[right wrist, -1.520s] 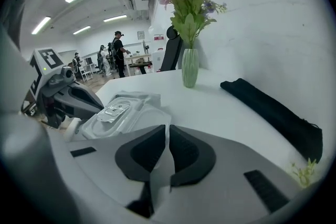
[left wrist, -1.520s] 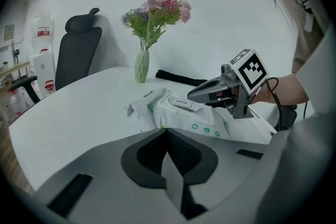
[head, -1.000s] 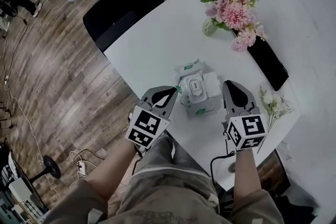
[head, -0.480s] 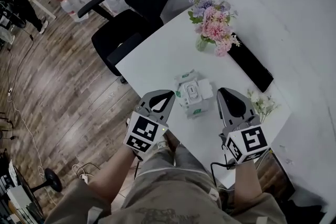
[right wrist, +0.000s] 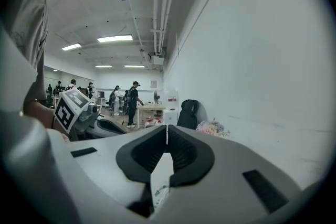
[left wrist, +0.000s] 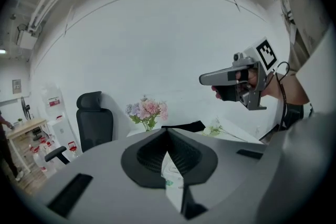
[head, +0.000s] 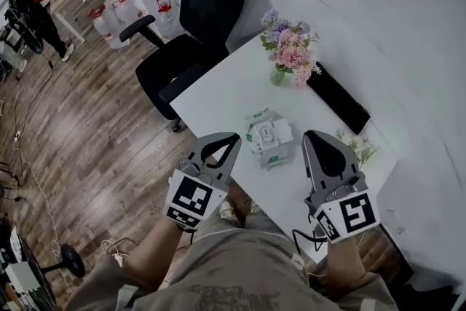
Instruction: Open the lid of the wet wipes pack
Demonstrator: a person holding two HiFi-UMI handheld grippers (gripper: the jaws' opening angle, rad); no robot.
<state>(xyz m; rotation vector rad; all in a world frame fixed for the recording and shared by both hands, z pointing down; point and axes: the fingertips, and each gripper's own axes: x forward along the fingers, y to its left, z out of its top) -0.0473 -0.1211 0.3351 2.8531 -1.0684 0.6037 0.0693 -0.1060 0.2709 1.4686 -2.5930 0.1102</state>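
On the white surface (head: 218, 87) the wet wipes pack (head: 269, 136) lies flat near the front edge, lid side up; whether the lid is raised cannot be told at this size. Left gripper (head: 233, 138) hangs just left of the pack and right gripper (head: 312, 135) just right of it, both clear of the pack and not touching it. Each gripper's own view shows its jaws pressed together at the tips with nothing pinched; only a sliver of white, green-printed packaging shows through the gap beneath them. Behind the pack stands a vase of pink and lilac flowers (head: 290, 54), with a flat black item (head: 336, 98) beside it and a small white flower sprig (head: 355, 147) near the right gripper. A black office chair (head: 200, 18) stands at the far side.
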